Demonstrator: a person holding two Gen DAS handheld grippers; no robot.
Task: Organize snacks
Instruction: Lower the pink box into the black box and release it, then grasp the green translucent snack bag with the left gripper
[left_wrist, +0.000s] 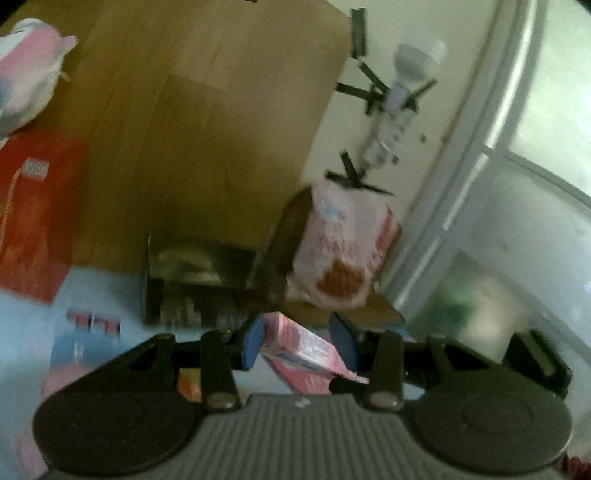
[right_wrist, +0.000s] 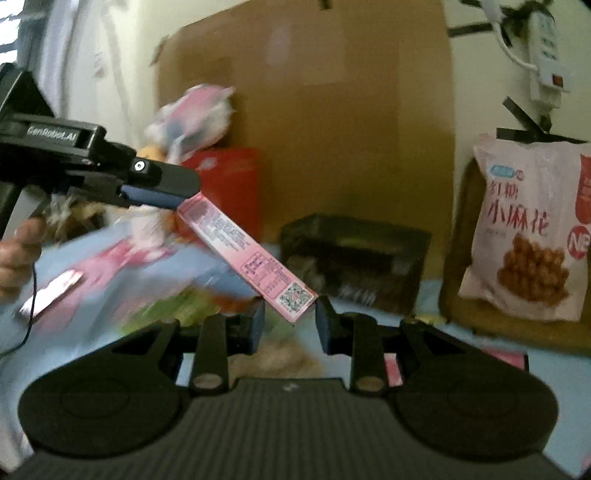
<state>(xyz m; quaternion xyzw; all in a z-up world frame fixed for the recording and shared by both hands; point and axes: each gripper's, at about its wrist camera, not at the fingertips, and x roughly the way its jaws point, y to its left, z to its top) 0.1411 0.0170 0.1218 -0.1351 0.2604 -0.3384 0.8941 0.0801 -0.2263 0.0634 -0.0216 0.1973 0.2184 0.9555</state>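
- Clearly, one long pink snack box (right_wrist: 246, 254) is clamped at its upper end by the left gripper (right_wrist: 162, 195), whose fingers are closed on it; the box is held off the table and slopes down toward 5 o'clock.
- Its lower end, printed with a QR code, is seen between the spread fingers of the right gripper (right_wrist: 289, 325), which are open with nothing gripped; whether they touch the box cannot be told.
- One pink-and-white snack bag (right_wrist: 524, 229) is propped upright at 3 o'clock against the wall.
- One dark box (right_wrist: 354, 258) is set on the blue table (right_wrist: 436, 291) at 12 o'clock, before a large cardboard sheet (right_wrist: 332, 110).
- One red box (left_wrist: 37, 210) is seen at 9 o'clock.
- Only from the left wrist are a window (left_wrist: 535, 147) and one taped light bulb (left_wrist: 413, 62) shown; only from the right wrist, a hand (right_wrist: 18, 258) and a wall power strip (right_wrist: 546, 51).
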